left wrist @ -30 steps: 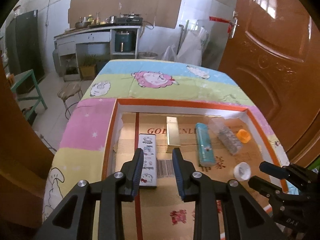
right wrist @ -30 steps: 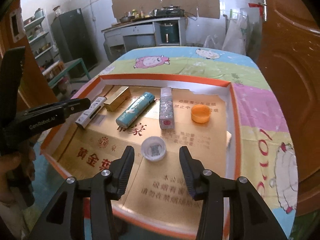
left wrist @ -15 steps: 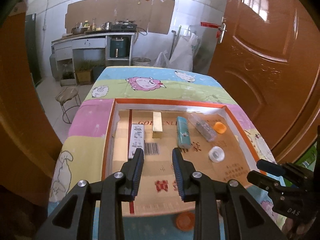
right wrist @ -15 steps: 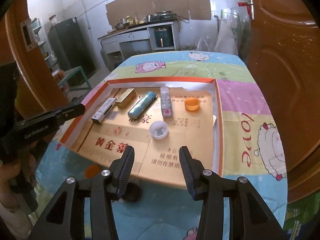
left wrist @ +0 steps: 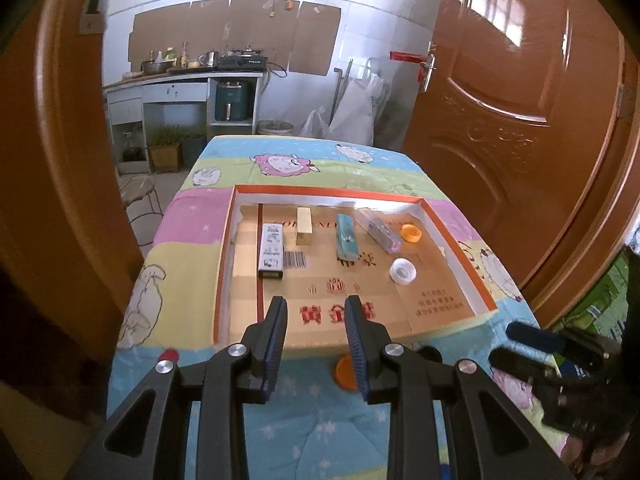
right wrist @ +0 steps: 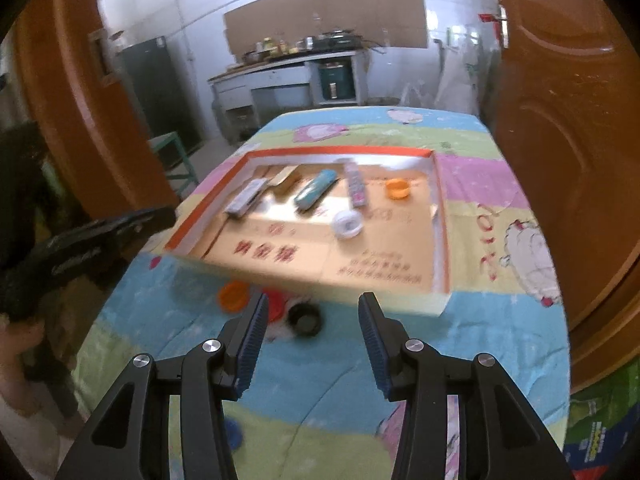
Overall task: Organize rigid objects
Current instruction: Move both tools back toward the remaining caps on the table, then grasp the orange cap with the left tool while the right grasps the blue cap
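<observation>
While both ribbed tools [left wrist: 316, 332] [right wrist: 310, 330] gape empty, slim rectangular boxes lie in the cardboard tray [left wrist: 456, 240].

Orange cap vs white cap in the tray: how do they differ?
Colour: the orange cap is opaque orange, while the white cap is pale and translucent. Position: the orange cap sits farther back, near the tray right wall; the white cap lies nearer the front, more central. Both are small round caps lying loose on the tray floor, untouched by either gripper.
</observation>
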### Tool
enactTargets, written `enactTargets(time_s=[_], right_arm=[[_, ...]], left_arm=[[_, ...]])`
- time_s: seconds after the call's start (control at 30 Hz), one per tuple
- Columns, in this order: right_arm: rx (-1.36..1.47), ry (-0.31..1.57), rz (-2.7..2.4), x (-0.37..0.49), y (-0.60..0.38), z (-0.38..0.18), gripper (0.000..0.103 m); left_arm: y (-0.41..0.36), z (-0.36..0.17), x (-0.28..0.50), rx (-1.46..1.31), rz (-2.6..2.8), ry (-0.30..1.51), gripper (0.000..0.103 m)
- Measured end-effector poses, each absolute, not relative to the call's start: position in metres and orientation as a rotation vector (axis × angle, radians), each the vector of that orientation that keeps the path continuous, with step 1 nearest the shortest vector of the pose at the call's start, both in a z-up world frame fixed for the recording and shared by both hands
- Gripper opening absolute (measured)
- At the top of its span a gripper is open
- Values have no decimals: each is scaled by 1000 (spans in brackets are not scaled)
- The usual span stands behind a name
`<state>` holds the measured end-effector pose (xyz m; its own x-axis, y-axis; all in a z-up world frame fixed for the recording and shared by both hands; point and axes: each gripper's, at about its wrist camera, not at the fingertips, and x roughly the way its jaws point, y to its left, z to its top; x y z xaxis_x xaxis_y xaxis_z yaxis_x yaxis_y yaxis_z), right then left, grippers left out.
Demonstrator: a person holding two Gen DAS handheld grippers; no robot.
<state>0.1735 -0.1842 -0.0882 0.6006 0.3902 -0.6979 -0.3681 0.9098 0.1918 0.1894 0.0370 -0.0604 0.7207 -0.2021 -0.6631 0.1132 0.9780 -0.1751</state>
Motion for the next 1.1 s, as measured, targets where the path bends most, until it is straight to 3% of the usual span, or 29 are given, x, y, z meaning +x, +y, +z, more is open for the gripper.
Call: enactTargets(time_s=[0.27,0.73,0.77,0.8,1.1], right_arm=[[22,918,574,114,-159,-126,48],[-207,859,525,84,-117,-149,48],[-213,857,522,84,-117,-150,44],[-218,854,516,83,-117,-151,30],[-150,876,456,91,-130,-149,31]], left_arm=[[46,-67,154,-144,-194,751,30],[45,-87,134,-126,-211,782,30],[44,-88,134,-124,-214,785,30],[42,-90,136,-120,-220,789,30],[2,-120,173,-51,-328,887,30]])
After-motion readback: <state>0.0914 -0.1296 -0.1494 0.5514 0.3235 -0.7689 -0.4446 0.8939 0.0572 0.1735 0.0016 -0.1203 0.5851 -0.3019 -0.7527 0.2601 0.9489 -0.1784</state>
